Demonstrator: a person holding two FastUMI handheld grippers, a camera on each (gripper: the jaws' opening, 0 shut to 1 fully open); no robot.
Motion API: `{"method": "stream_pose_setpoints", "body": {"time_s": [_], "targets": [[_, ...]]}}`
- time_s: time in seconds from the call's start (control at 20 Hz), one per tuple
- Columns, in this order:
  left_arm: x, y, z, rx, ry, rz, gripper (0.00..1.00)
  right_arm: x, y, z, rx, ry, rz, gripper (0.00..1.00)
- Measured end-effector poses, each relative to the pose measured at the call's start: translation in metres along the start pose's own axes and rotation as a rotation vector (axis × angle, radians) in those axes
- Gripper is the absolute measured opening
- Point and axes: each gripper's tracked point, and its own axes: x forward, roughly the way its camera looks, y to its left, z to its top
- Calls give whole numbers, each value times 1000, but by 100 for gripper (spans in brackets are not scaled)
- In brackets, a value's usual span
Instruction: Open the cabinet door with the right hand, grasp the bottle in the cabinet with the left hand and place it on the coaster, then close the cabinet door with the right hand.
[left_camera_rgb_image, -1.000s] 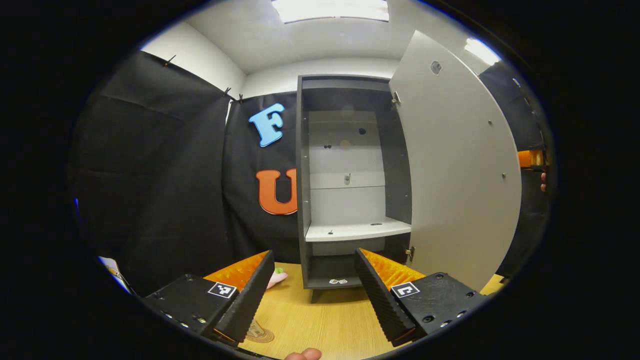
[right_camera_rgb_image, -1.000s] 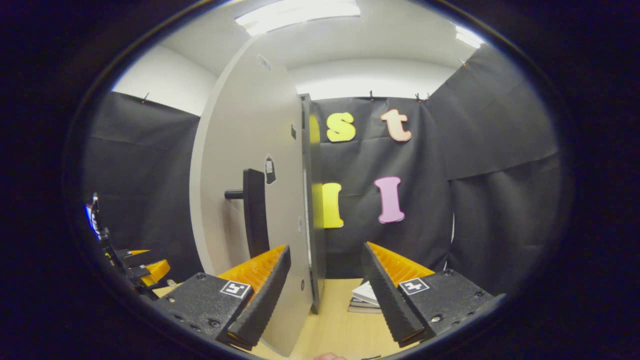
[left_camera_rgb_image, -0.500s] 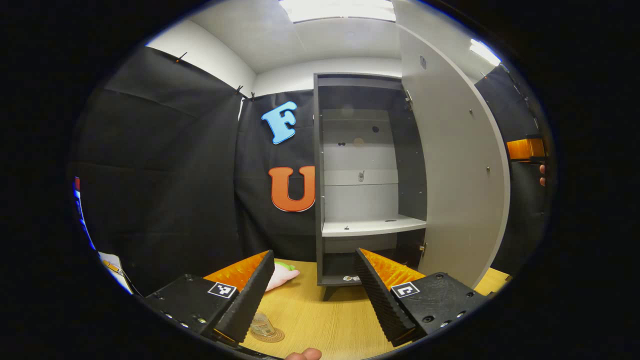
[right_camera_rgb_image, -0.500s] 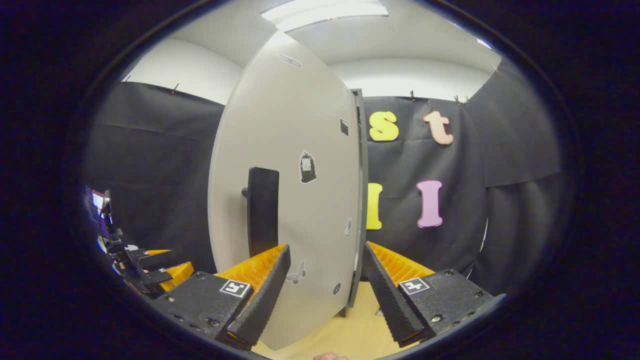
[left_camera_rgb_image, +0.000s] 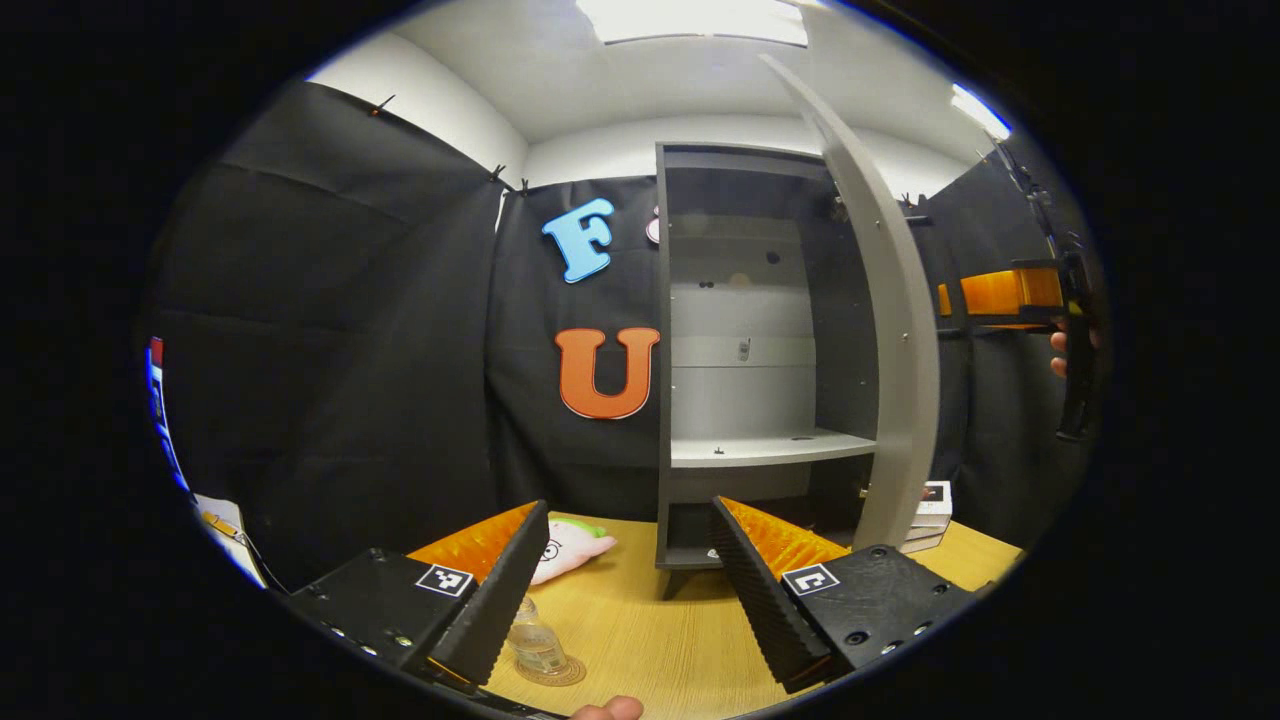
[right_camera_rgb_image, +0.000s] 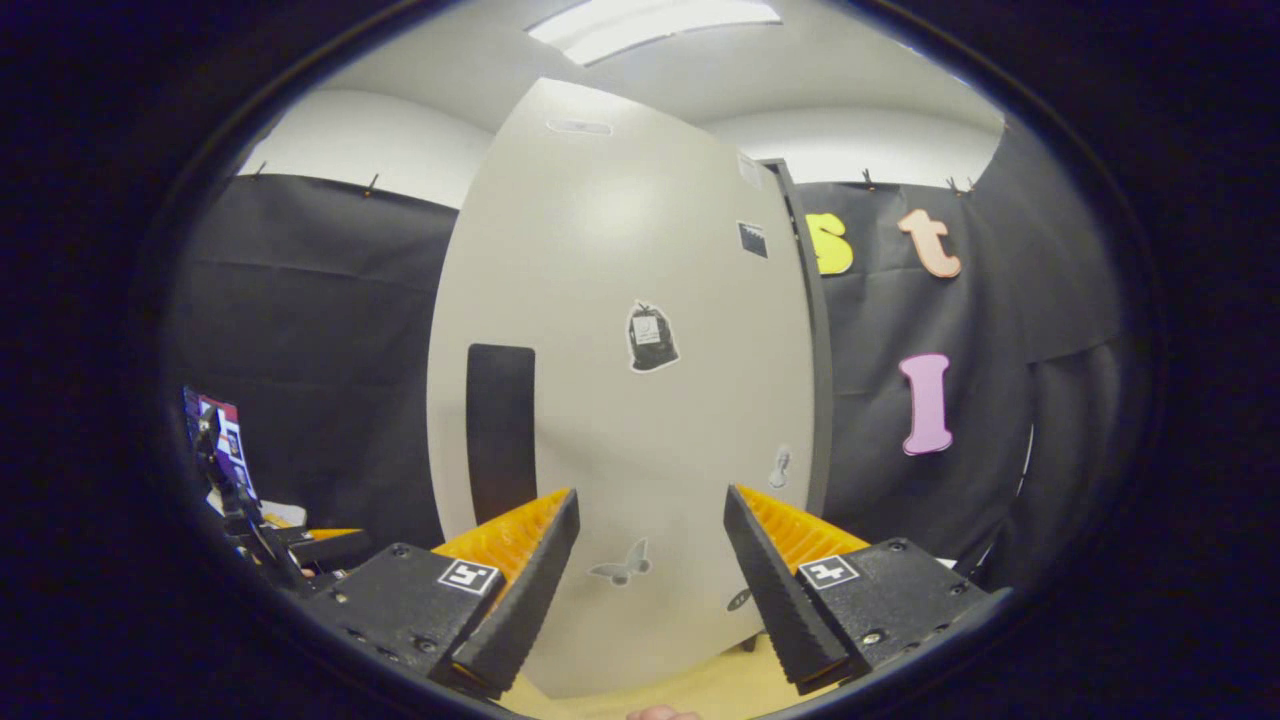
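Since a second before, the cabinet door (left_camera_rgb_image: 885, 330) had swung partway shut. Left tongs (left_camera_rgb_image: 622, 580) gaped wide over the wooden table (left_camera_rgb_image: 650, 640); bottle (left_camera_rgb_image: 535, 645) stood on the coaster (left_camera_rgb_image: 560, 672). Right tongs (right_camera_rgb_image: 650, 575), spread wide and empty, faced the door's handle (right_camera_rgb_image: 500, 430).

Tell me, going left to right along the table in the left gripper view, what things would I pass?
Bottle on its coaster → plush toy → open cabinet → its door, edge-on → small stack of boxes → the other gripper held up at the far right.
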Motion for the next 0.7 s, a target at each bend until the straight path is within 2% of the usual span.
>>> {"method": "stream_pose_setpoints", "body": {"time_s": [0.45,0.7], "targets": [[1,58,-20,3,27,116,96,119,50,-22,-41,8,66,97],[-6,83,-24,1,26,166,95,144,49,-42,-49,-5,-7,94]]}}
